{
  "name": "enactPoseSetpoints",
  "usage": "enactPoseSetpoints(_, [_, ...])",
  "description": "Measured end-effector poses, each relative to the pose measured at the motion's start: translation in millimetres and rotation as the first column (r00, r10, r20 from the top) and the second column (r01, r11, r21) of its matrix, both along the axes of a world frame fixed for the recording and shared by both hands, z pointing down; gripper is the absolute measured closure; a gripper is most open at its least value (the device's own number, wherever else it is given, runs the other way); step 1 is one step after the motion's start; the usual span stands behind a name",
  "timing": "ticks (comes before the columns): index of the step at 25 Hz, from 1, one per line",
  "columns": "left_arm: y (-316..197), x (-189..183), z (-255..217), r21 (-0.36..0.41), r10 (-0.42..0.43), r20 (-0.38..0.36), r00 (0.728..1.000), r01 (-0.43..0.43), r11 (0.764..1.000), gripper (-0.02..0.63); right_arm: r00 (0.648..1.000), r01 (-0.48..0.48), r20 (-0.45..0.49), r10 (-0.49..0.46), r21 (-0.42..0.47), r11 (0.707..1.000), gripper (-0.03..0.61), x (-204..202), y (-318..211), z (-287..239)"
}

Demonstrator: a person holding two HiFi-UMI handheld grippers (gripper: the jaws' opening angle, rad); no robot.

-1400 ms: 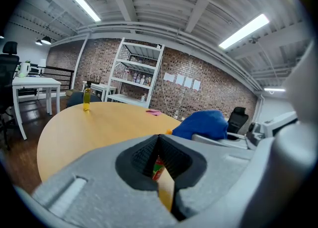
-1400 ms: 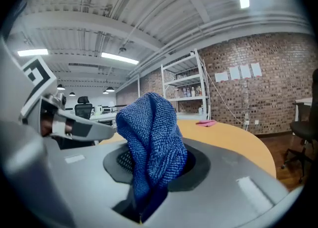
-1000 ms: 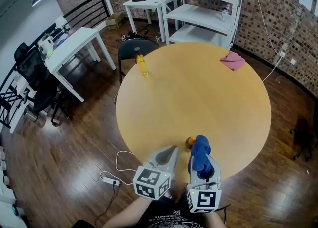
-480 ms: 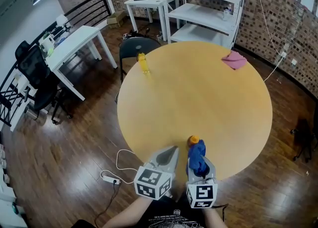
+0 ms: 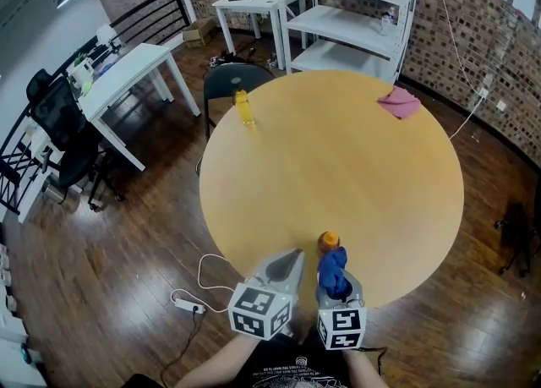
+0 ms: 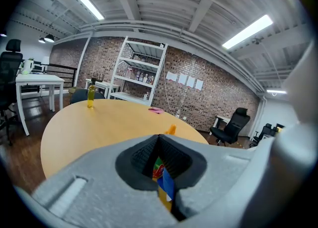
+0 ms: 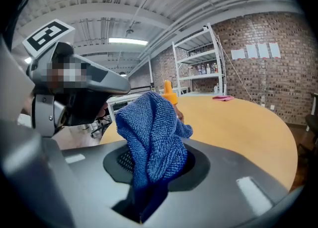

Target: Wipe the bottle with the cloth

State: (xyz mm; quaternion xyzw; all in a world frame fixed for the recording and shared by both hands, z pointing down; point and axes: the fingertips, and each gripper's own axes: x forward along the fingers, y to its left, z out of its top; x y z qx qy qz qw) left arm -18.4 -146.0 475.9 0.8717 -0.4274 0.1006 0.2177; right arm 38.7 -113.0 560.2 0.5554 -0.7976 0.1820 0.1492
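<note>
Head view: the orange-capped plastic bottle (image 5: 328, 241) is at the near edge of the round wooden table (image 5: 380, 183), by the tips of both grippers.

Left gripper view: the left gripper (image 6: 162, 175) has its jaws nearly together on the bottle's red, green and blue label; the print is unreadable.

Right gripper view: the right gripper (image 7: 149, 182) has its jaws clamped on a blue terry cloth (image 7: 151, 132), which is bunched up just beside the orange cap.

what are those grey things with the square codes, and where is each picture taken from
No robot: a person holds a two-jaw gripper in each hand. The picture from above comes from a camera on the person's head, looking down at a round table. The other two come from cameras riding on the grippers. The left gripper clamps a bottle with an orange cap; the right gripper pinches a blue cloth close by. Across the table sit a yellow bottle and a pink cloth.
</note>
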Motion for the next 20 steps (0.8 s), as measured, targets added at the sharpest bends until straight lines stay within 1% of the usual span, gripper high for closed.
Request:
enactPoseSetpoints(4, [0,0,2,-0.007,-0.001,0.003,1.0,0.001,1.0,0.611,1.0,0.015,0.01,-0.015,-0.038,0.999,0.466,-1,3,10])
enactPoseSetpoints(9, [-1,5,4,-0.008,-0.001,0.005,1.0,0.001,1.0,0.611,0.999,0.032,0.009,-0.032,-0.037,0.999,0.466,2,2,10])
enactPoseSetpoints(12, [-3,6,4,-0.009,-0.003,0.005,1.0,0.003,1.0,0.611,0.999,0.035,0.001,-0.035,-0.003,0.999,0.466,6,2,-2])
enactPoseSetpoints(15, [-5,6,3,-0.006,-0.007,0.004,1.0,0.007,1.0,0.611,0.999,0.052,-0.008,-0.052,0.058,0.997,0.466,12,-2,-25])
enactPoseSetpoints(20, [-12,5,1,-0.006,-0.016,0.001,1.0,0.016,1.0,0.611,0.993,0.112,-0.041,-0.106,0.166,0.98,0.463,26,-20,-67])
